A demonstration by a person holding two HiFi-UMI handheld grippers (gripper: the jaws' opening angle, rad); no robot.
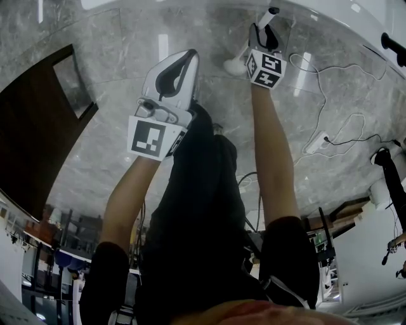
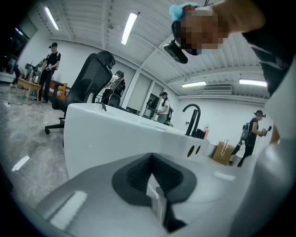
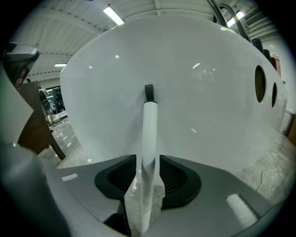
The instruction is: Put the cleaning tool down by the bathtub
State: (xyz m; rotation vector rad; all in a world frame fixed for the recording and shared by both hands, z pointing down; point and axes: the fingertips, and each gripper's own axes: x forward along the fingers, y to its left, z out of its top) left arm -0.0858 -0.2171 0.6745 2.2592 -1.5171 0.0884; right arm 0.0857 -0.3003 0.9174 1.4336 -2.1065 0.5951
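Note:
The cleaning tool (image 1: 234,66) is white, with its head on the marble floor and its handle rising toward the white bathtub (image 1: 330,11). In the right gripper view its straight white handle (image 3: 149,134), tipped in black, stands upright against the tub wall (image 3: 203,92). My right gripper (image 3: 147,185) sits around that handle with the jaws parted, a thin gap on each side. In the head view this gripper (image 1: 266,25) is next to the tub. My left gripper (image 1: 188,57) hovers over the floor to the left, jaws together and empty. Its own view faces the tub (image 2: 106,134), and there too the left gripper (image 2: 155,196) is empty.
A dark wooden panel (image 1: 32,127) stands at the left. White cables and a power strip (image 1: 317,143) lie on the floor at the right. A black faucet (image 2: 192,115) rises from the tub's far rim. A black office chair (image 2: 88,83) and several people are beyond it.

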